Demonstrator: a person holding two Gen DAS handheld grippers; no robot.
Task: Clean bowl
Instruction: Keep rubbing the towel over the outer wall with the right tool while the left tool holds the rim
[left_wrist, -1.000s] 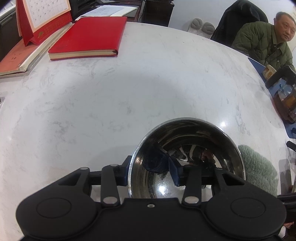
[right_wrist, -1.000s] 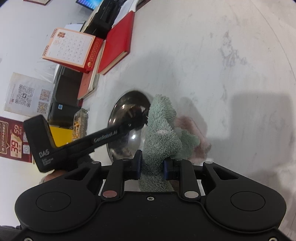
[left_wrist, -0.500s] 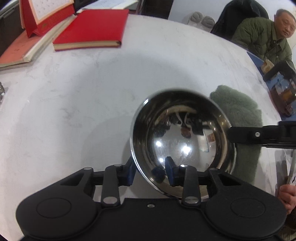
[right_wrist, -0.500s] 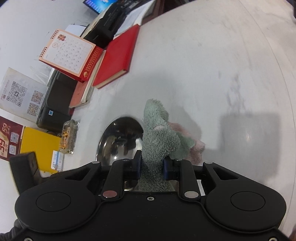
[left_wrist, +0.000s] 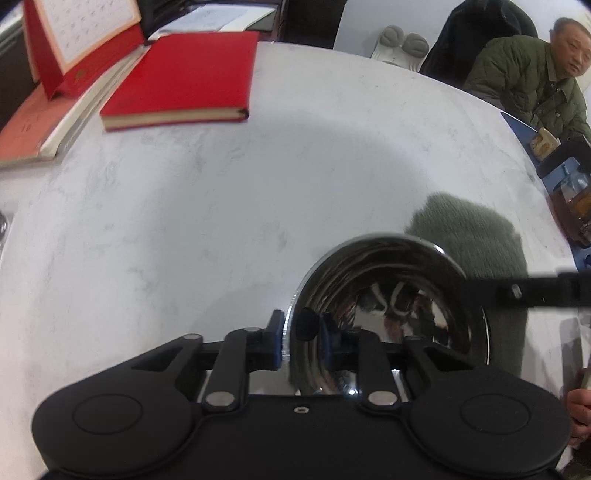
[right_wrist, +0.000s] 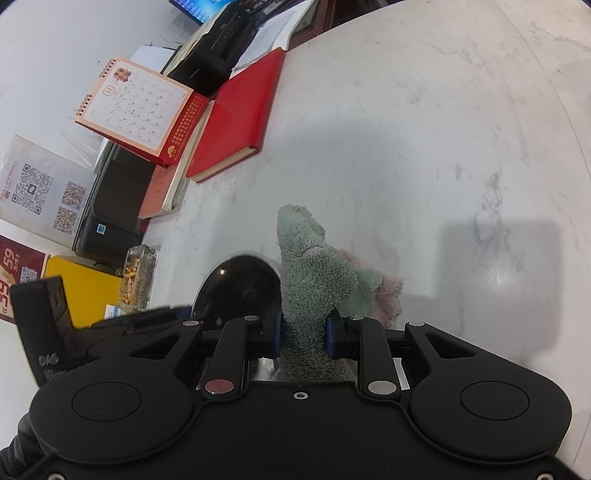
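The left gripper (left_wrist: 301, 341) has just been closing and now pinches the near rim of the shiny bowl (left_wrist: 391, 314), which sits on the white desk (left_wrist: 221, 221). The right gripper (right_wrist: 303, 334) squeezes a green cloth (right_wrist: 314, 280) just beside the bowl. The bowl is held ready, so next the cloth needs to go inside and rub it.

The left tongs (left_wrist: 300, 341) had just closed on the near rim of the steel bowl (left_wrist: 391, 306), one pad outside, one inside. A green cloth (left_wrist: 476, 236) lay behind it on the white tabletop (left_wrist: 221, 206), a red book (left_wrist: 184, 77) farther back.
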